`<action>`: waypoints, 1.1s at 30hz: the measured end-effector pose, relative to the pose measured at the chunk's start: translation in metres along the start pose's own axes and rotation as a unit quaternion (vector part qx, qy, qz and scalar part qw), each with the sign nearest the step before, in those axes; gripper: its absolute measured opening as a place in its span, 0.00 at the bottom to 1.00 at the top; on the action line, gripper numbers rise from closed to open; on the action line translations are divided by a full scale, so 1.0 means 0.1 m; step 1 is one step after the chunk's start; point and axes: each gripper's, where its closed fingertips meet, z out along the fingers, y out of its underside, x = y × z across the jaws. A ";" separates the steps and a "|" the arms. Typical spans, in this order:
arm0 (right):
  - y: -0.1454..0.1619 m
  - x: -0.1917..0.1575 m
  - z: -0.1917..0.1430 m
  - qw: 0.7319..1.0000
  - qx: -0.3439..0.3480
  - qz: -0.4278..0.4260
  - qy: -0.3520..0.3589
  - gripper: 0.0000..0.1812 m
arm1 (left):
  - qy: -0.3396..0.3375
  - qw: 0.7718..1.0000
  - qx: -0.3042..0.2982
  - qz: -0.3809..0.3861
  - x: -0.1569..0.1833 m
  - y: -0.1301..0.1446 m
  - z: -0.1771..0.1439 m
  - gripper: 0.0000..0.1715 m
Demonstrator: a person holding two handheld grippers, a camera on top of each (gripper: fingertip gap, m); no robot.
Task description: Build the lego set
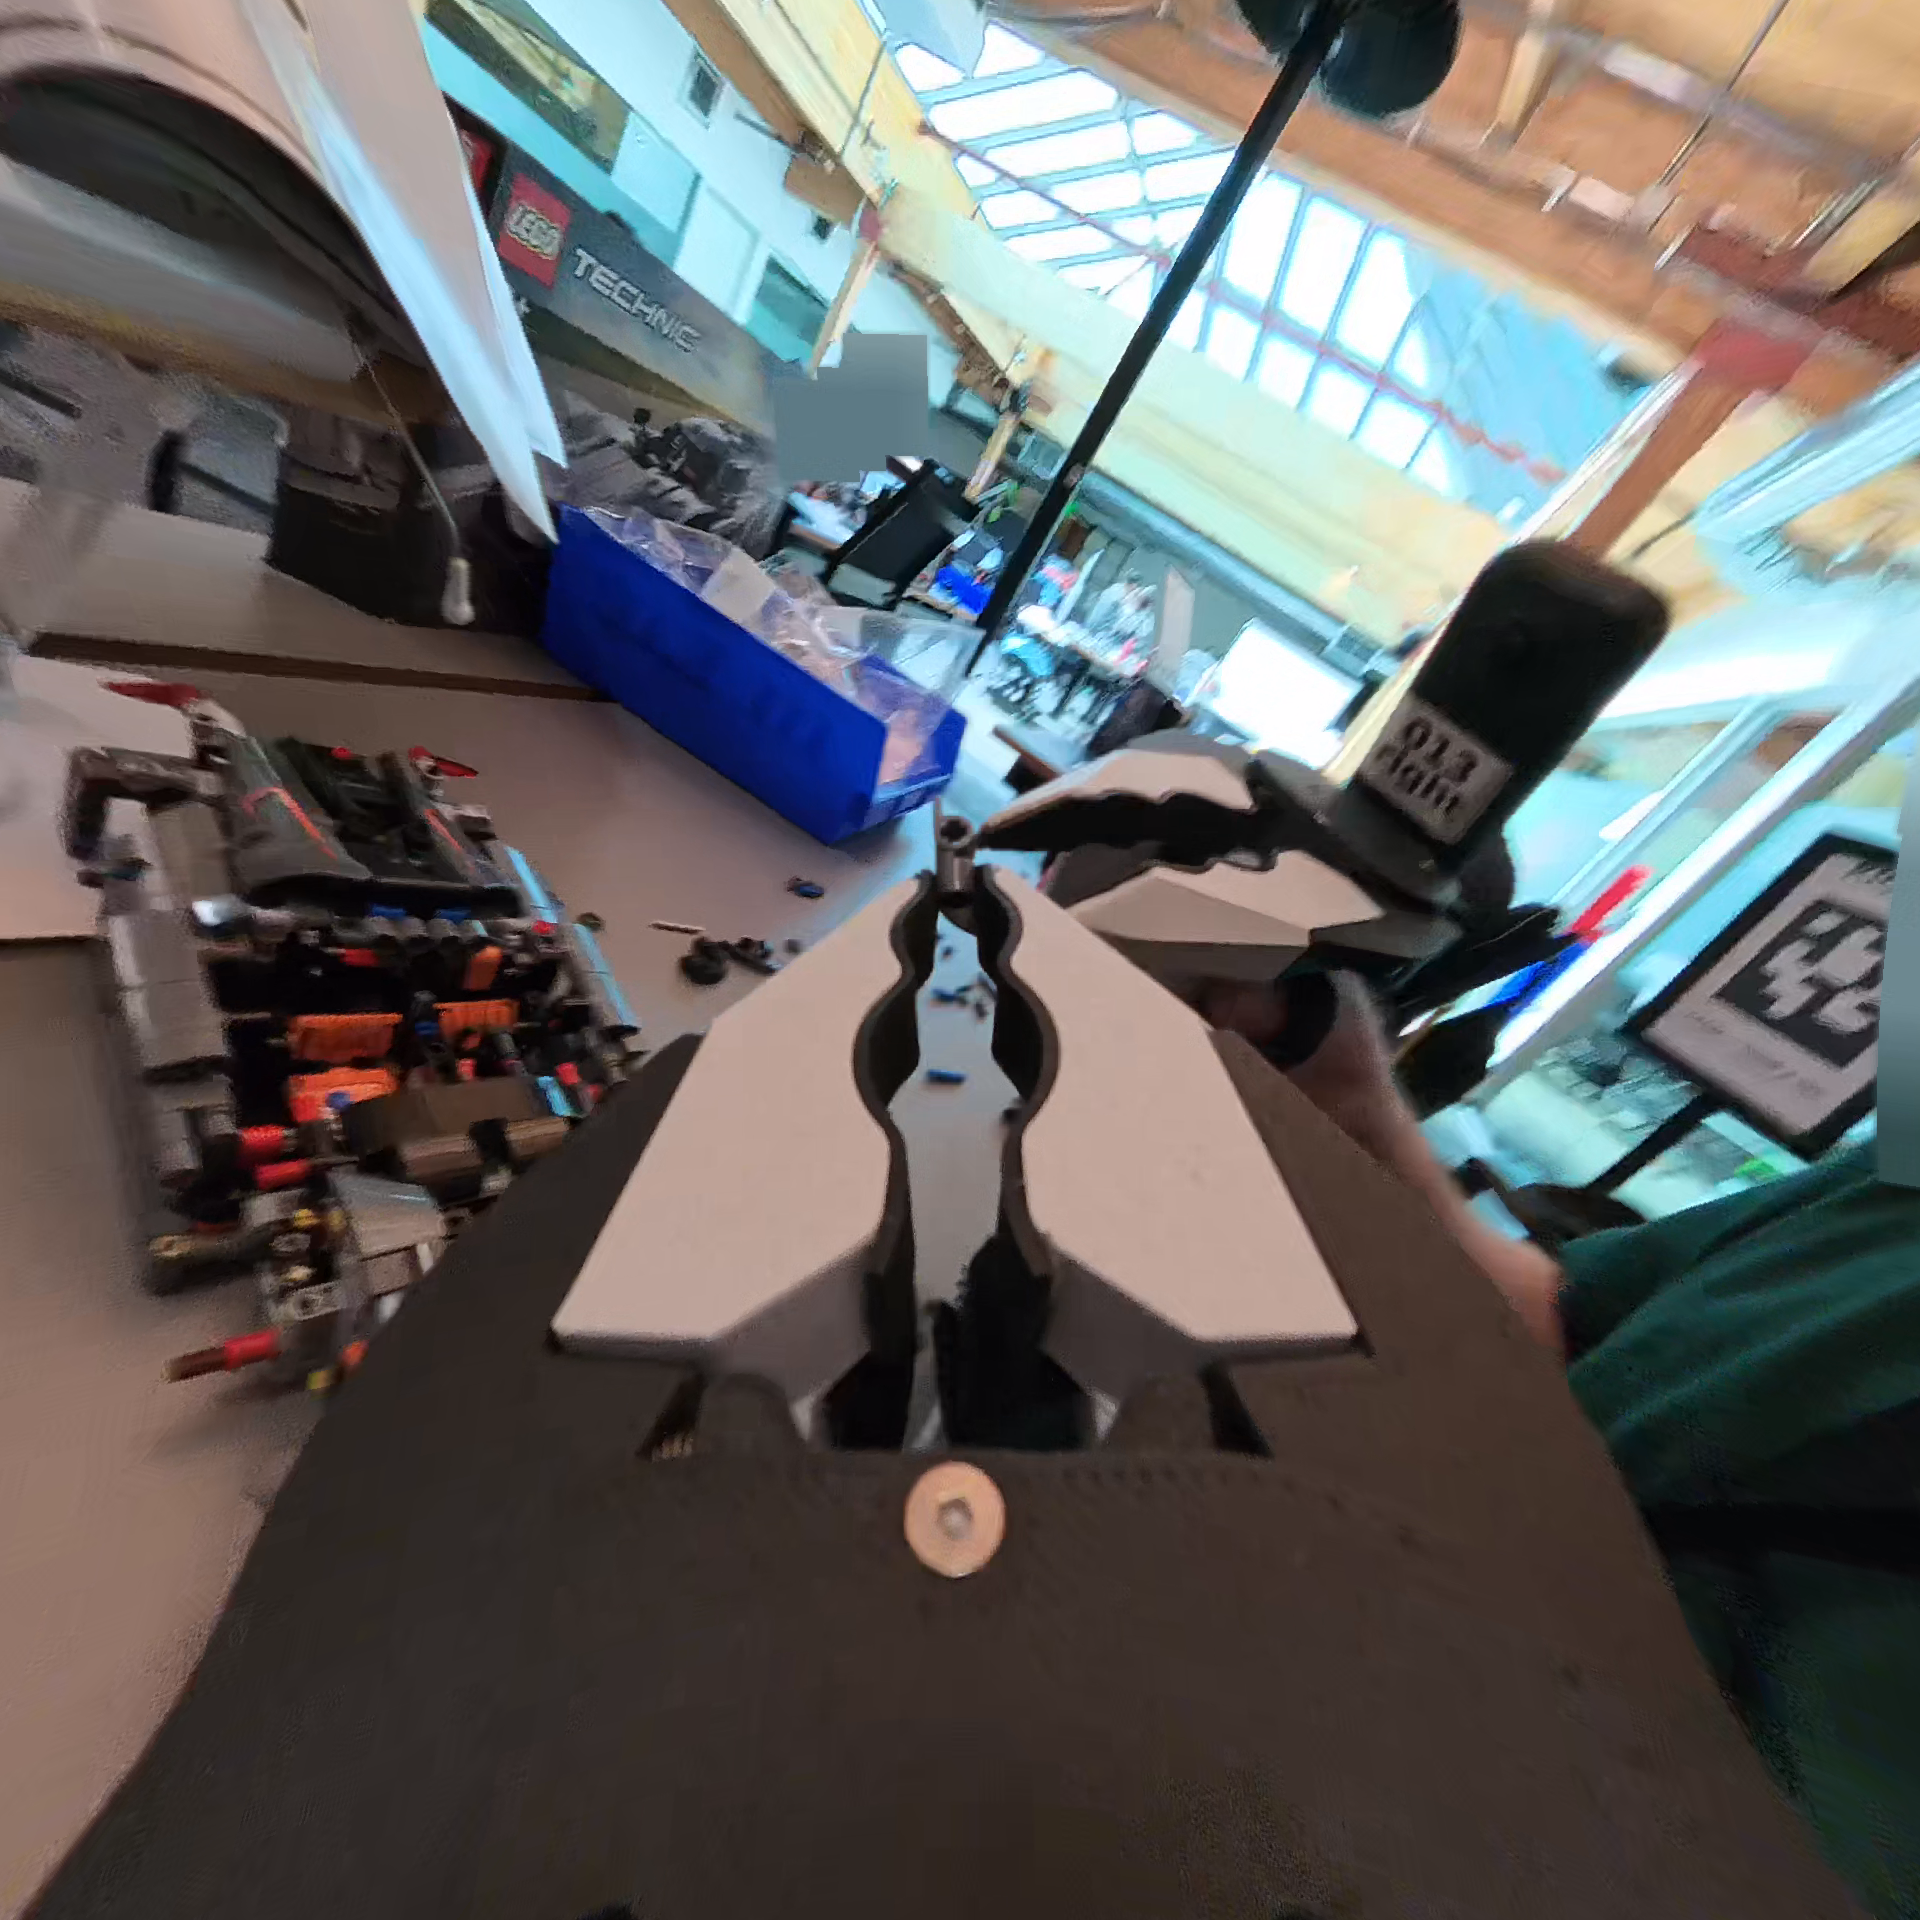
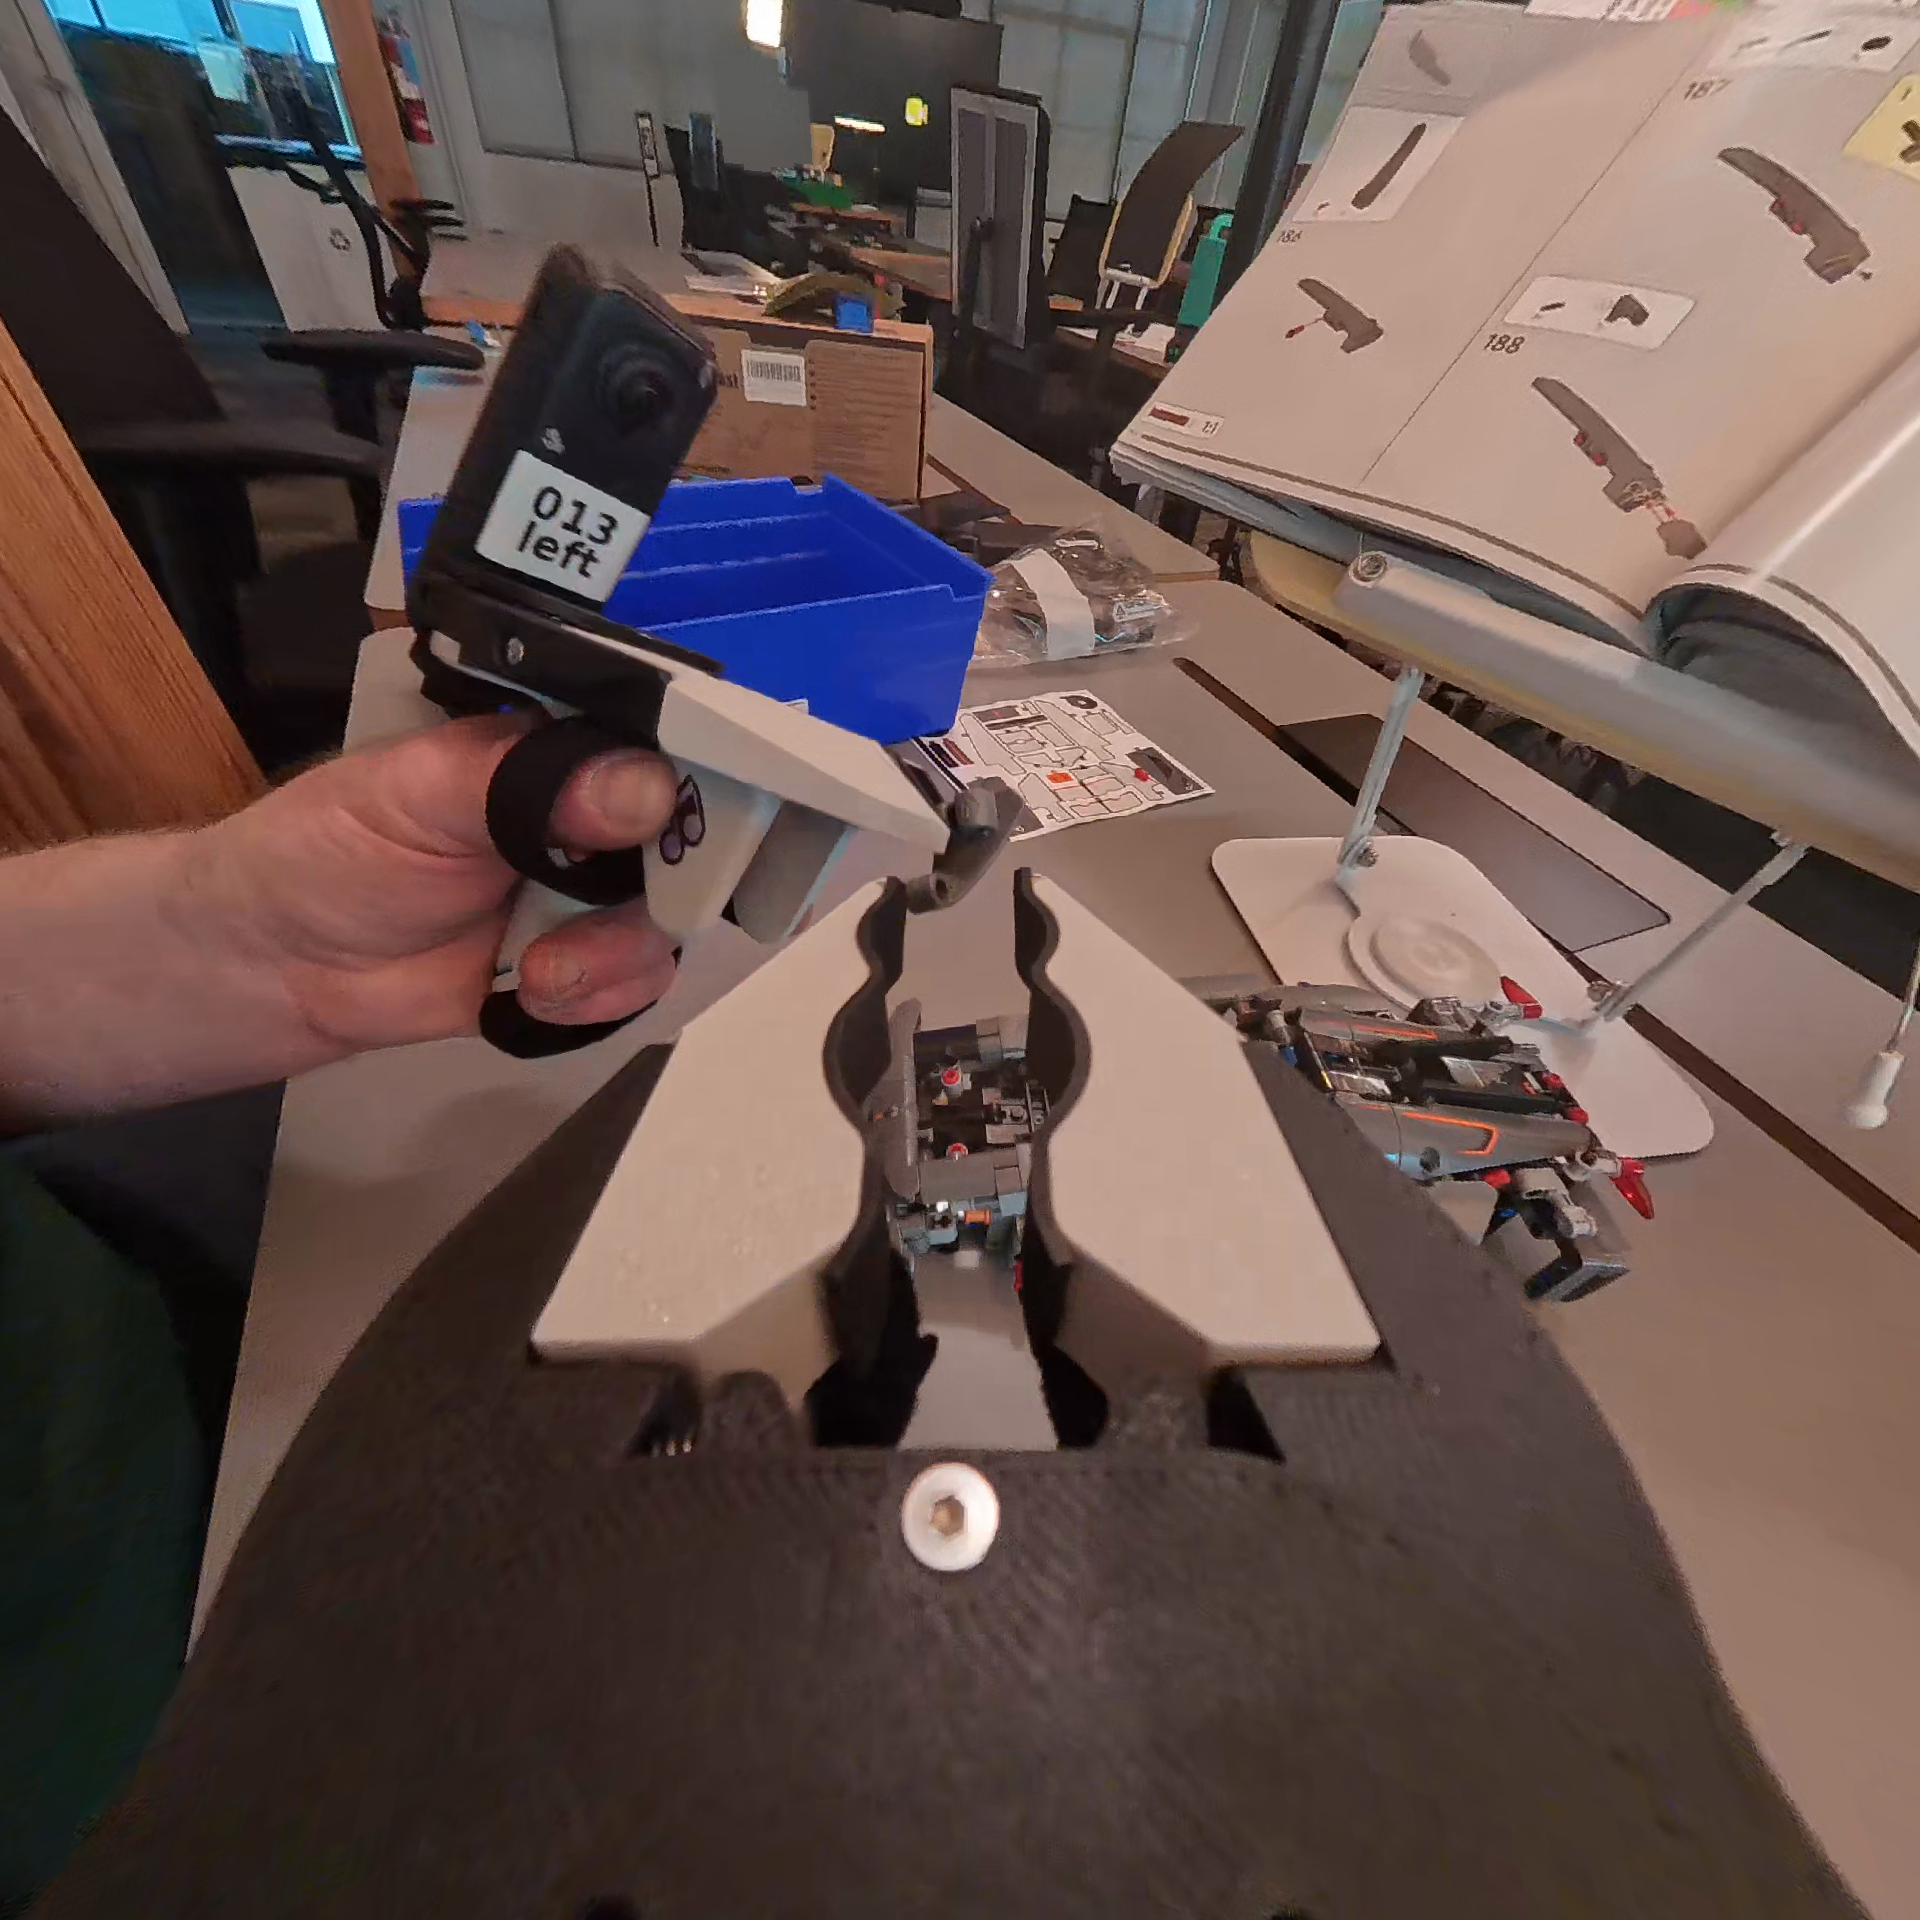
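On the pale grey tabletop (image 1: pixel 644 790), at the left of the left wrist view, lies the partly built dark grey and black brick model with orange and red parts (image 1: pixel 332 997), and a few small loose black and blue pieces (image 1: pixel 727 954) are scattered just beside it. Behind these stands a blue plastic bin holding clear plastic bags (image 1: pixel 727 675). In the middle, the left gripper (image 1: pixel 954 883) has its grey fingers drawn narrow, pinching a small dark grey connector piece (image 1: pixel 953 857) at their tips (the piece is raised off the table, above the model). To the right, the tips of the right gripper (image 1: pixel 997 826) come close to that piece; whether they touch it cannot be told. In the right wrist view a hand (image 2: pixel 416 883) holds the left gripper at the left, the right gripper (image 2: pixel 956 894) stands with its fingers spread apart and gripping nothing, and an open instruction booklet on a metal stand (image 2: pixel 1507 343) sits at the right, above the model.
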 end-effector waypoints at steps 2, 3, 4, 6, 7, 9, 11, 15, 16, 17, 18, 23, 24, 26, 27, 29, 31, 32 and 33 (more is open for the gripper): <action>-0.01 0.00 0.00 1.000 0.005 0.014 -0.011 0.11 | -0.039 0.997 -0.022 0.068 -0.01 0.02 0.00 0.03; 0.01 0.01 0.00 1.000 0.005 0.022 -0.017 0.12 | -0.059 0.993 -0.030 0.102 -0.02 0.02 0.00 0.03; 0.02 0.02 0.00 0.999 0.006 0.029 -0.022 0.12 | -0.084 0.985 -0.043 0.144 -0.03 0.02 0.00 0.03; 0.00 0.01 -0.02 0.998 0.019 0.054 -0.040 0.12 | -0.127 0.964 -0.066 0.223 -0.06 0.02 -0.01 0.03; -0.01 0.01 -0.03 0.996 0.024 0.072 -0.049 0.12 | -0.144 0.952 -0.076 0.259 -0.07 0.02 -0.02 0.03; 0.01 0.03 -0.04 0.992 0.027 0.104 -0.063 0.13 | -0.172 0.923 -0.095 0.332 -0.08 0.01 -0.03 0.03; -0.01 0.02 -0.04 0.984 0.040 0.145 -0.091 0.13 | -0.179 0.898 -0.110 0.388 -0.05 0.03 -0.01 0.03; -0.02 0.06 -0.07 0.982 0.049 0.151 -0.100 0.09 | -0.176 0.844 -0.145 0.486 0.01 0.09 0.02 0.03; -0.02 0.08 -0.08 0.985 0.045 0.134 -0.095 0.08 | -0.165 0.834 -0.156 0.502 0.04 0.12 0.03 0.03; -0.02 0.07 -0.09 0.988 0.041 0.113 -0.096 0.06 | -0.153 0.825 -0.165 0.518 0.07 0.15 0.04 0.03; -0.02 0.06 -0.09 0.991 0.031 0.089 -0.096 0.05 | -0.155 0.815 -0.173 0.531 0.06 0.16 0.04 0.03; 0.04 -0.06 -0.10 0.993 -0.033 -0.022 -0.114 0.02 | -0.127 0.798 -0.207 0.552 0.07 0.22 0.04 0.03; 0.06 -0.07 -0.10 0.992 -0.039 -0.038 -0.116 0.02 | -0.122 0.797 -0.210 0.553 0.08 0.23 0.04 0.03; 0.07 -0.07 -0.12 0.990 -0.050 -0.068 -0.114 0.01 | -0.117 0.795 -0.215 0.555 0.08 0.24 0.03 0.03; 0.09 -0.07 -0.12 0.989 -0.055 -0.082 -0.114 0.01 | -0.112 0.796 -0.218 0.554 0.09 0.25 0.03 0.03; 0.10 -0.09 -0.14 0.986 -0.061 -0.106 -0.116 0.01 | -0.104 0.797 -0.222 0.551 0.11 0.27 0.03 0.03; 0.13 -0.10 -0.15 0.982 -0.070 -0.129 -0.120 0.01 | -0.093 0.799 -0.229 0.548 0.12 0.30 0.03 0.03; 0.13 -0.11 -0.16 0.980 -0.071 -0.141 -0.121 0.01 | -0.089 0.801 -0.229 0.546 0.13 0.30 0.03 0.03; 0.13 -0.12 -0.17 0.978 -0.072 -0.151 -0.122 0.00 | -0.081 0.804 -0.231 0.541 0.15 0.31 0.03 0.03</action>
